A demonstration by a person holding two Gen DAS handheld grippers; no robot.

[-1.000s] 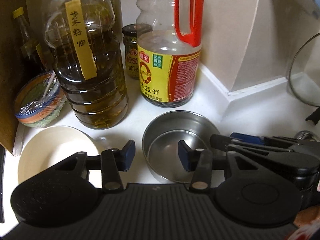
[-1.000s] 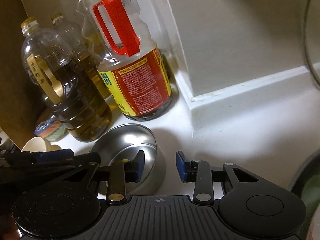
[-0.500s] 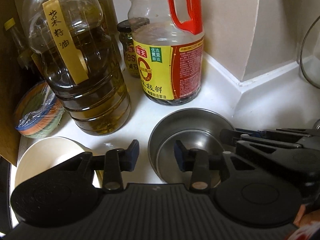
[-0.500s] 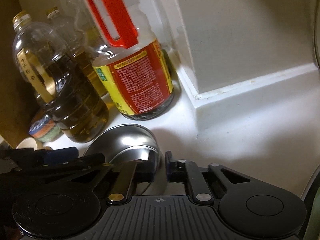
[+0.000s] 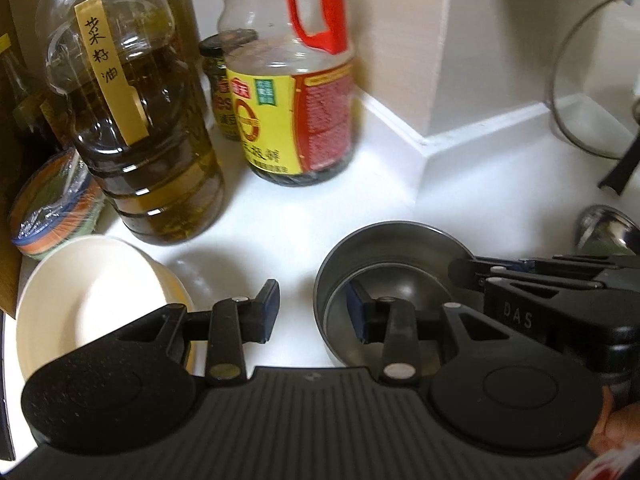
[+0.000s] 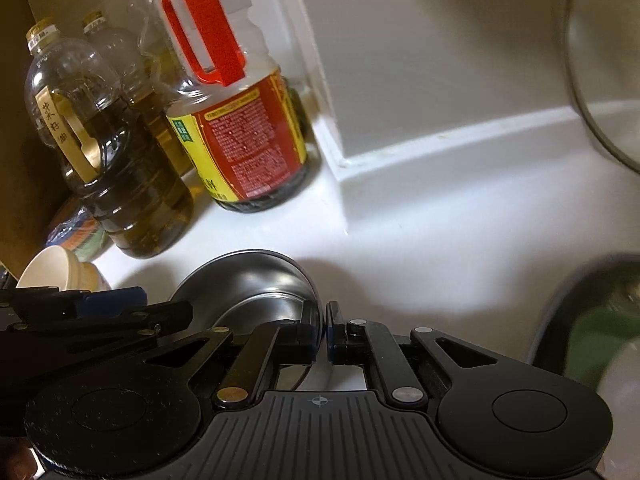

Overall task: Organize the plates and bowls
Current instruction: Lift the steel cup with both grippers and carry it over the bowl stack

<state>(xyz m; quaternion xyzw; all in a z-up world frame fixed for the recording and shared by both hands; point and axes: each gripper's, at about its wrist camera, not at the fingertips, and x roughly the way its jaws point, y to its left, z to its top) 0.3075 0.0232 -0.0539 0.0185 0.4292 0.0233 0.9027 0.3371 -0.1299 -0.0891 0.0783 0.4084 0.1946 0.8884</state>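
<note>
A steel bowl (image 5: 384, 256) sits on the white counter; it also shows in the right wrist view (image 6: 248, 284). My right gripper (image 6: 323, 338) is shut on its right rim, one finger inside and one outside. My left gripper (image 5: 314, 310) is open, its right finger inside the bowl and its left finger outside over the counter. A cream bowl (image 5: 80, 300) stands at the left, beside the left gripper; it also shows in the right wrist view (image 6: 52, 268).
A big oil bottle (image 5: 132, 120), a soy sauce bottle with a red handle (image 5: 288, 100) and a small jar (image 5: 222, 84) stand at the back by the wall corner. A stack of coloured wrapped bowls (image 5: 48, 212) is at the far left. A glass lid (image 5: 592, 80) and ladle (image 5: 608, 232) are at the right.
My right gripper has closed on the steel bowl's rim. The left gripper has opened wider and shifted left and back, so the bowl now lies to its right.
</note>
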